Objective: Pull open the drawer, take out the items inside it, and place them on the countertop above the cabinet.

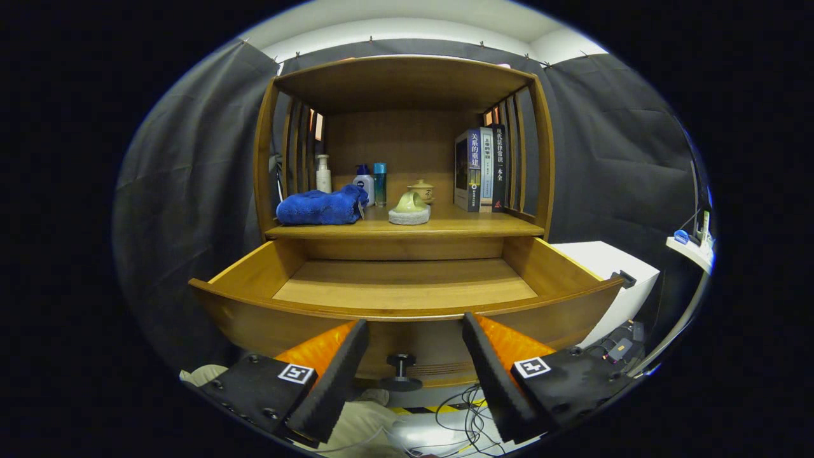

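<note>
The wooden drawer (407, 312) stands pulled out toward me, and its bare wooden floor shows with nothing lying on it. Its dark round knob (401, 369) sits on the front panel, right between my fingers. My gripper (414, 324) is open, level with the drawer's front, with nothing held. On the countertop (458, 226) above the drawer lie a folded blue towel (321, 207) at the left and a pale green piece on a round grey base (409, 208) in the middle.
At the back of the countertop stand a white pump bottle (324, 173), two blue-capped bottles (372, 184) and a small lidded pot (421, 190). Upright books (481, 168) fill its right end. A white box (613, 280) sits right of the drawer. Cables (464, 413) lie on the floor below.
</note>
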### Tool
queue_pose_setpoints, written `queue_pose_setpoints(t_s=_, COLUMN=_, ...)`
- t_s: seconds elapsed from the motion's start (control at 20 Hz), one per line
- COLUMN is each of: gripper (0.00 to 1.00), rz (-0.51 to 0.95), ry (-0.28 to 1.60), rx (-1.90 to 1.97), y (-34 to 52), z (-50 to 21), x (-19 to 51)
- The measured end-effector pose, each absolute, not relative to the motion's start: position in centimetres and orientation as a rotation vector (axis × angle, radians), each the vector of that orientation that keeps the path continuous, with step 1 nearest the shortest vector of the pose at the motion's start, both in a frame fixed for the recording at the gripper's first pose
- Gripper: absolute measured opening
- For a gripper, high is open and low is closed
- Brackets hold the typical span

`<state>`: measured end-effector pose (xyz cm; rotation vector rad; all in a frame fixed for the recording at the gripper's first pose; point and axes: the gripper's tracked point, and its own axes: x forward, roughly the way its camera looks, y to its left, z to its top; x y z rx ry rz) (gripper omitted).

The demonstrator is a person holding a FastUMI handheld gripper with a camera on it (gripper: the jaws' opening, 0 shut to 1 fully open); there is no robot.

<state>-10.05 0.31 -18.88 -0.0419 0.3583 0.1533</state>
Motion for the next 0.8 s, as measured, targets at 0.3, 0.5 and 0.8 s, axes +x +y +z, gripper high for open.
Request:
queue_pose_setpoints(t_s=0.3, gripper=0.98, rz=0.153, ry=0.36, rx=-0.04, y=0.2, z=-18.8, x=-7.5)
queue_pose_setpoints(t_s=0.5, gripper=0.98, rz=0.153, ry=0.357, rx=-0.053, y=0.7, z=-18.8, x=-5.0)
queue_pose_setpoints(t_s=0.8, gripper=0.97, rz=0.157, ry=0.359, rx=-0.082, y=1.6, z=-18.7, x=-0.9)
